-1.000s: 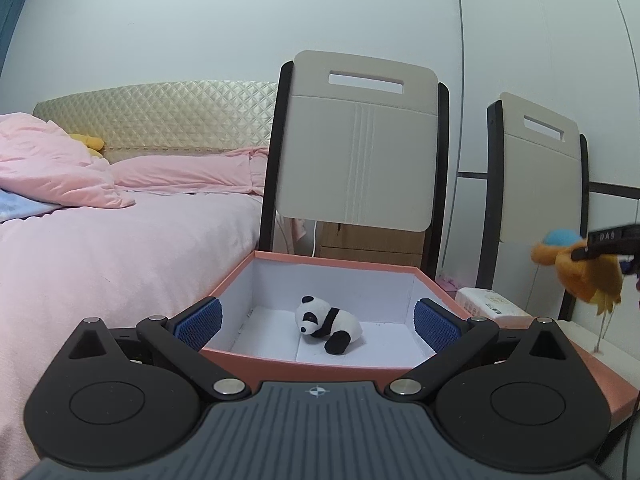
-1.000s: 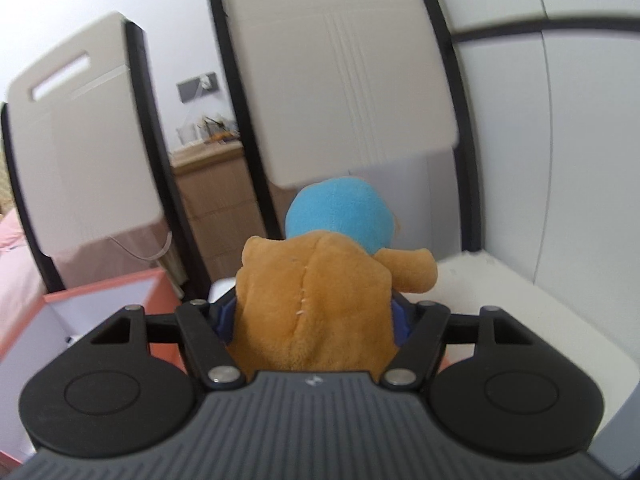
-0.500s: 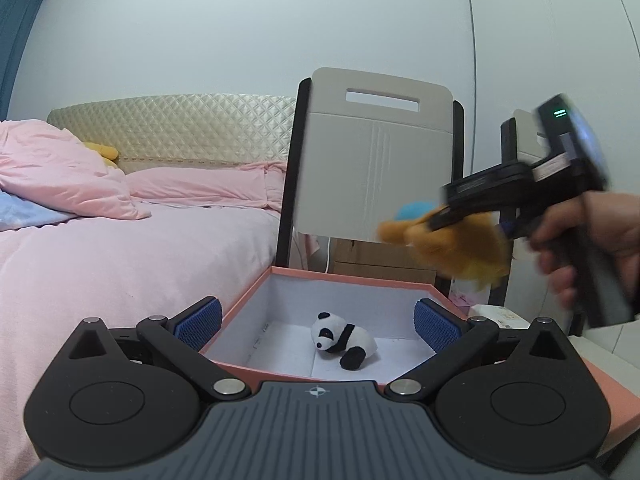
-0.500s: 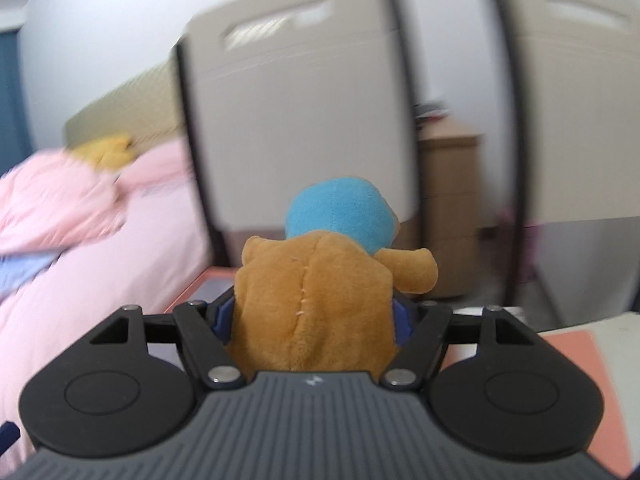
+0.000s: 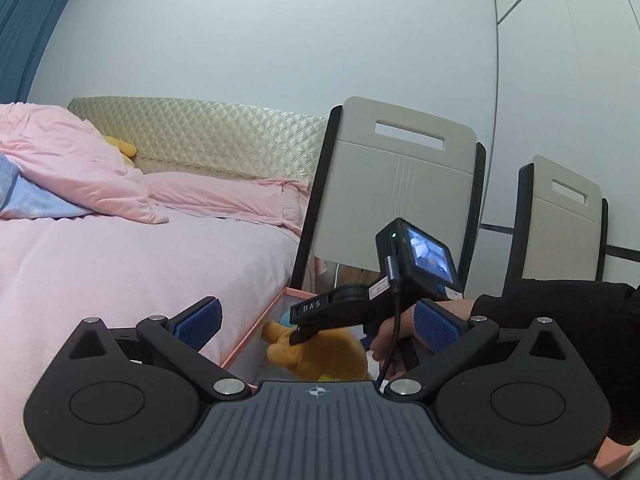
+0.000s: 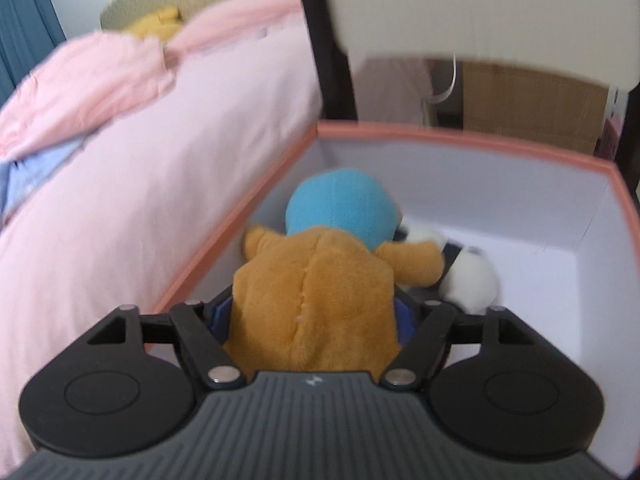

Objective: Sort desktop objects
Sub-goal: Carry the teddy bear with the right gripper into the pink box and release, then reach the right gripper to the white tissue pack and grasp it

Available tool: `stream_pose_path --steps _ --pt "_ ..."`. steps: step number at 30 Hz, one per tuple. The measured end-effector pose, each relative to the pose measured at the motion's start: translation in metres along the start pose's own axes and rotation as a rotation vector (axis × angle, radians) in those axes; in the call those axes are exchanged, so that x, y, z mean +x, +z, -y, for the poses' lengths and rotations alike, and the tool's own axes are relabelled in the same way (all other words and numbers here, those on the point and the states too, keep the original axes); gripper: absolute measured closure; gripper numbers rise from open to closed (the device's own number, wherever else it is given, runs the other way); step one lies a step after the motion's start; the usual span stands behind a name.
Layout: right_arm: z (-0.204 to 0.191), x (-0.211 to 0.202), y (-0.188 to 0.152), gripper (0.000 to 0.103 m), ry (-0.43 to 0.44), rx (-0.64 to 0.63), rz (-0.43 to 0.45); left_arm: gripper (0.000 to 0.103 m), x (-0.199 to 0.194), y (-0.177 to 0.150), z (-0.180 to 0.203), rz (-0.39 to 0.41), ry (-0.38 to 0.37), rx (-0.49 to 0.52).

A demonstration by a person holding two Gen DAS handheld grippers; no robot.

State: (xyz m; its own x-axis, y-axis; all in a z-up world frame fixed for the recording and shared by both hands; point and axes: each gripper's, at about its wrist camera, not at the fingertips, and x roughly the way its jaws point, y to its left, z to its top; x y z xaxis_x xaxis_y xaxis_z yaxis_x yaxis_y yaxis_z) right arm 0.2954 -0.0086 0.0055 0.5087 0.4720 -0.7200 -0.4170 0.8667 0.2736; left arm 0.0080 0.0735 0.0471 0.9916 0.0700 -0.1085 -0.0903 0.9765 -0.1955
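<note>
Looking from left to right, the pink bed came first, then the pink box beside it, then two chairs.

The left gripper was spread wide and held nothing. It hung just in front of the box, pointing at it.

The right gripper was much nearer to the job. Its fingers were squeezed tight on the orange plush toy, pinching its body from both sides. The toy stuck straight out past the fingers, its blue head pointing away into the box. The toy was already down between the white walls, close to the left wall. A little panda toy lay just to its right, touching the plush toy's arm. Letting go looked like the next thing, and the toy should not have far to drop.

The letters "DAS" could be read on the side of the right gripper. A small screen on it glowed, too small to read.
</note>
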Motion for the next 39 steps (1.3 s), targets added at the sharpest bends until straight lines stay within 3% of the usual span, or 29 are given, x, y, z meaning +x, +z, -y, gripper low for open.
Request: stream_pose_path --steps 3,7,12,20,25,30,39 --pt "0.0 0.005 0.0 0.019 -0.004 0.003 -0.024 0.0 0.003 -0.001 -0.001 -0.016 -0.006 -0.004" --pt "0.01 -0.006 -0.002 0.007 0.019 0.052 0.006 0.0 0.002 -0.002 0.001 -0.017 -0.012 0.004" --pt "0.017 -0.03 0.0 0.0 0.048 0.086 0.054 0.0 0.002 -0.003 0.005 -0.019 -0.024 0.021" --pt "0.034 -0.115 -0.014 0.0 0.004 0.106 0.194 0.0 0.005 -0.003 0.004 -0.031 -0.03 0.028" --pt "0.048 -0.184 -0.046 0.0 -0.087 0.095 0.315 0.0 0.006 -0.004 0.005 -0.035 -0.038 0.03" --pt "0.061 -0.24 -0.099 0.0 -0.164 0.068 0.434 0.0 0.007 -0.009 0.012 -0.042 -0.053 0.055" --pt "0.091 -0.263 -0.174 0.0 -0.186 0.095 0.59 0.0 0.007 -0.022 0.027 -0.048 -0.064 0.123"
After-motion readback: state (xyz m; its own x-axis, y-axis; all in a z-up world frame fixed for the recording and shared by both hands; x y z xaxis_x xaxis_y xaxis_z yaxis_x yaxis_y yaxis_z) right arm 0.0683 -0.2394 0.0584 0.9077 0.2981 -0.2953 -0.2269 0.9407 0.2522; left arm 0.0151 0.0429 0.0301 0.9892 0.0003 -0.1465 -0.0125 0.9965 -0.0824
